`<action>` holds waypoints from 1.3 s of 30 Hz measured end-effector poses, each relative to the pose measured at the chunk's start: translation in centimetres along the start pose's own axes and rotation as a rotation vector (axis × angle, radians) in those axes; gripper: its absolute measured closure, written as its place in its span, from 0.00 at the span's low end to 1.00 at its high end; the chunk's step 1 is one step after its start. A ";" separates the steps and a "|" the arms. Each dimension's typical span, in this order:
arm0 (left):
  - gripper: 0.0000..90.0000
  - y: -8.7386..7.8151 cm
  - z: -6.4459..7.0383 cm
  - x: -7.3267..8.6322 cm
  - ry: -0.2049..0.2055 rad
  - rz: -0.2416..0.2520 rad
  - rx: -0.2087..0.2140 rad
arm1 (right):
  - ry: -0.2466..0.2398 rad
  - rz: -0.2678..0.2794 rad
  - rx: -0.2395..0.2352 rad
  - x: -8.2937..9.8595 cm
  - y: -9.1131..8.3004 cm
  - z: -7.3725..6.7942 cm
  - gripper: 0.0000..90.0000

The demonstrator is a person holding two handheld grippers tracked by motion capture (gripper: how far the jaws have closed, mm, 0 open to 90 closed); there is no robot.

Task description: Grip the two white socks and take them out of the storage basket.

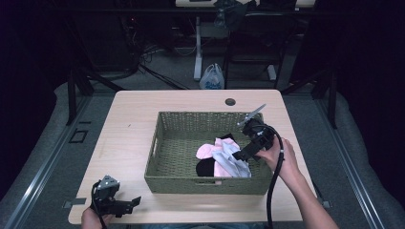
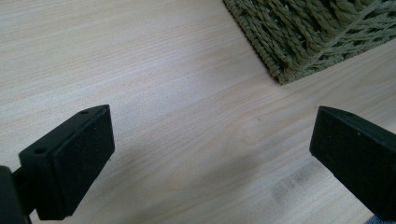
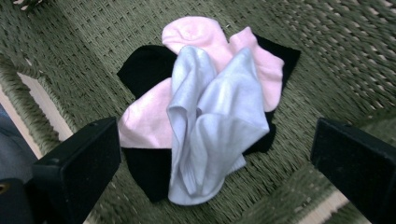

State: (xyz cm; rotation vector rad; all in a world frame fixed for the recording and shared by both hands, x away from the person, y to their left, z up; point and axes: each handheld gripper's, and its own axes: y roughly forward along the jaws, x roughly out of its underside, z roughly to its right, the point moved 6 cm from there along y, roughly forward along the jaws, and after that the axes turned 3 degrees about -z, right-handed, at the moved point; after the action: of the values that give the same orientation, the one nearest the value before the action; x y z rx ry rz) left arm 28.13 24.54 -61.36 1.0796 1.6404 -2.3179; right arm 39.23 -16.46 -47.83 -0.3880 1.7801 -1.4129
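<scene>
A green woven basket (image 1: 174, 143) stands in the middle of the wooden table (image 1: 129, 124). Inside it, toward its right, lies a pile of socks: a pale grey-blue sock (image 3: 210, 126) on top, pink socks (image 3: 201, 35) under it and black socks (image 3: 144, 63) at the bottom. In the high view the pile (image 1: 222, 160) lies just left of my right gripper (image 1: 242, 153). My right gripper (image 3: 215, 163) hovers open over the pile, its jaws wide on either side of the grey-blue sock. My left gripper (image 1: 133, 202) is open and empty low over the table's front left; its own view (image 2: 210, 158) shows bare wood.
The basket's corner (image 2: 303, 42) lies just ahead and to the right of the left gripper. A round cable hole (image 1: 230, 101) sits near the table's far edge. Beyond the table are a desk leg, cables and a plastic bag (image 1: 211, 78) on the floor.
</scene>
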 end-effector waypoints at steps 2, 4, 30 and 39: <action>0.00 0.0 0.0 0.0 0.000 0.000 0.003 | -0.001 -0.014 -0.006 -0.3 0.6 -0.1 0.02; 0.00 0.0 0.0 0.0 -0.001 0.000 0.002 | -0.009 -0.028 -0.012 -0.6 1.1 -0.3 0.03; 0.00 0.0 -0.1 0.0 -0.006 0.000 0.001 | -0.013 -0.206 -0.020 -1.5 7.0 -2.0 0.87; 0.00 0.0 -0.3 0.0 -0.015 0.006 -0.002 | 0.007 -0.171 -0.029 -1.6 5.2 -1.7 0.95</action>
State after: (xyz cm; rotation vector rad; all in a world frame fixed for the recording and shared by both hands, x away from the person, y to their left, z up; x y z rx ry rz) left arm 28.28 24.76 -61.38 1.0632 1.6316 -2.3149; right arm 40.23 -12.60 -51.84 -0.5616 1.8099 -1.5088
